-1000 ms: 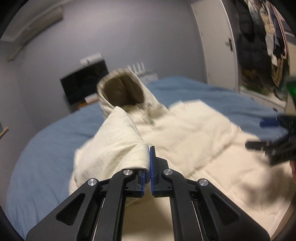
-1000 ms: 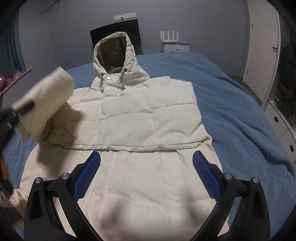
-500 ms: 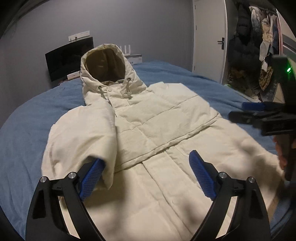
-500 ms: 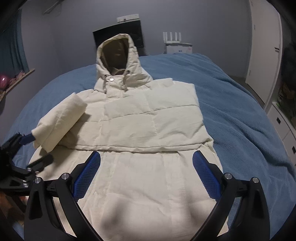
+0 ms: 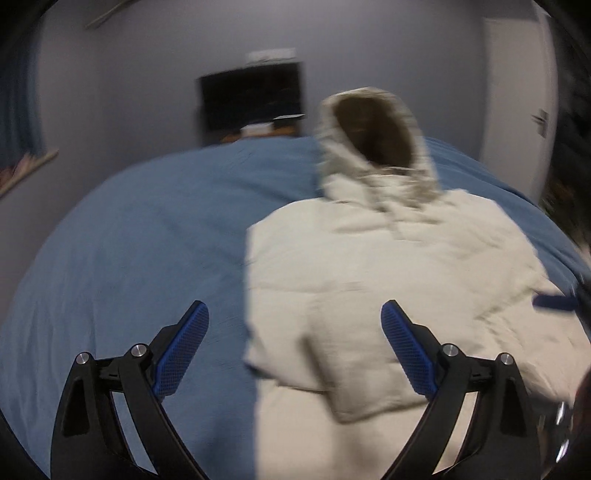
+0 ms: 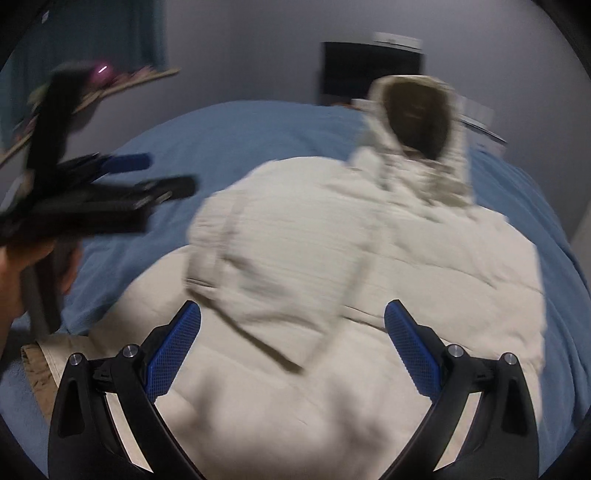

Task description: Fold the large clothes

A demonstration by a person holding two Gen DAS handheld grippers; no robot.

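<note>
In the left wrist view, a bed [image 5: 129,258] covered by a blue blanket is seen, filling most of the blurred frame. A cream hooded jacket [image 5: 388,280] is laid flat on the right half of it, with the hood [image 5: 373,133] raised toward a grey wall [image 5: 129,74]. A sleeve [image 5: 354,354] is folded across the jacket's front. The left gripper [image 5: 295,347] is held wide above the jacket's left edge; its jaws have just been opening, and no cloth is pressed by the blue pads [image 5: 183,350]. A dark screen [image 5: 251,99] is mounted on the wall beyond the bed, and a white door [image 5: 517,85] is seen at the right. A blue tip of the right gripper [image 5: 554,301] is glimpsed at the right edge.

In the right wrist view, the jacket [image 6: 424,280] is seen spread over the blue bed [image 6: 240,136], hood [image 6: 421,122] toward the wall, with the folded sleeve [image 6: 273,273] lying across the chest. The right gripper [image 6: 293,350] is held wide over the lower part of the jacket, nothing being gripped. The left gripper [image 6: 162,173], spread apart, is seen at the left, held by a hand [image 6: 22,266] over the blanket. A shelf [image 6: 110,85] and a dark curtain [image 6: 92,33] are seen on the left wall, and the dark screen [image 6: 369,66] behind the hood.
</note>
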